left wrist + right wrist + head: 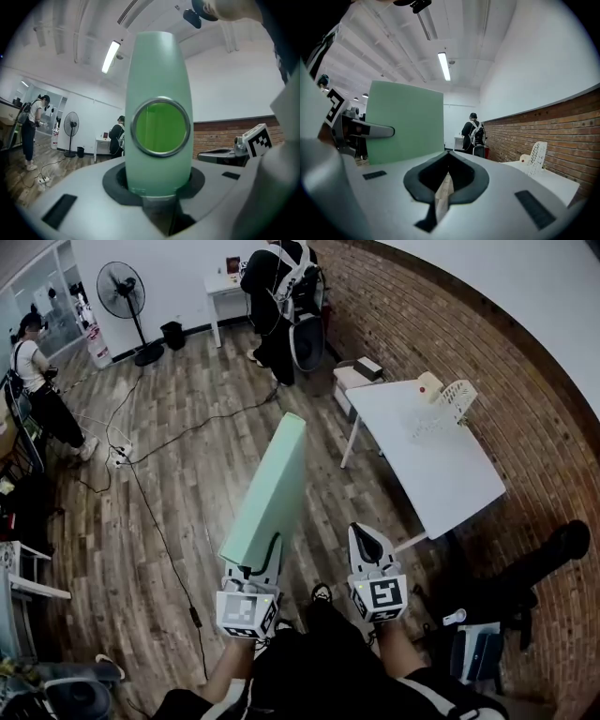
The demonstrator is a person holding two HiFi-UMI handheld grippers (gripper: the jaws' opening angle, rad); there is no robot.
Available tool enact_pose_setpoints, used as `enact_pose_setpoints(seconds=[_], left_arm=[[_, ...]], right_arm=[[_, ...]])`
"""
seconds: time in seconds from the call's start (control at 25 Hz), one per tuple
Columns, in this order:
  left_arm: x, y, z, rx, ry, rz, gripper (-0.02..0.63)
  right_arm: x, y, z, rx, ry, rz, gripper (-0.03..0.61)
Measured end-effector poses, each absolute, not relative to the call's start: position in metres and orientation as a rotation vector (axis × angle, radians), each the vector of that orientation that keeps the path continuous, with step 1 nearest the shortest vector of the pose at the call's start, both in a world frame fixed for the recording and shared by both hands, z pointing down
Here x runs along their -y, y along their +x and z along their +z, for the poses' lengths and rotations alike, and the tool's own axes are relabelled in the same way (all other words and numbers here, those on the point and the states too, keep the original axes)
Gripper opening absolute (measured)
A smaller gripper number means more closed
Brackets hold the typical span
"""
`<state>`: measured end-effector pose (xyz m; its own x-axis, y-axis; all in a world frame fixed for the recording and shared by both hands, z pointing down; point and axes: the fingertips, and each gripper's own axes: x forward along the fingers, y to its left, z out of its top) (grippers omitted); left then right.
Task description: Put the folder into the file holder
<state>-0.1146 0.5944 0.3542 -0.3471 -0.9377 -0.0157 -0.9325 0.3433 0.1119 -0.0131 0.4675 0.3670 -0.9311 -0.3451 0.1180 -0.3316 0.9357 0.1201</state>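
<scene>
Folder (272,493) sits clamped at its near end in your left claw (261,559), over the floor (187,512) and well short of the desk (450,474). Your right claw (364,535) is clenched on nothing. The file holder (450,401) stands at the desk's far end, so carrying and inserting remain. No writing is readable, only square markers (384,594).

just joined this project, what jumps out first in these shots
A mint-green folder juts from the left gripper, whose jaws clamp its near end, centre of the head view. To the right, a white table along the brick wall carries a white file holder at its far end.
</scene>
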Motion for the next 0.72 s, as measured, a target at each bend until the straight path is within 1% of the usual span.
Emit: enact_pose_setpoints(seconds=[0.16,0.52,0.72], left_arm=[[-0.571,-0.131,0.353,2.538,1.751,-0.152,0.13],[-0.52,-0.186,0.344,2.618,1.701,-0.148,0.13],[-0.484,-0.196,0.347,2.593,1.685,-0.165,0.13]], right_arm=[[-0.439,-0.034,0.367,2.972,0.509,-0.12,0.009],[-0.376,-0.105,0.358,3.045,0.404,-0.082,0.009],[-0.336,-0.114,0.364,3.041,0.404,-0.022,0.009]])
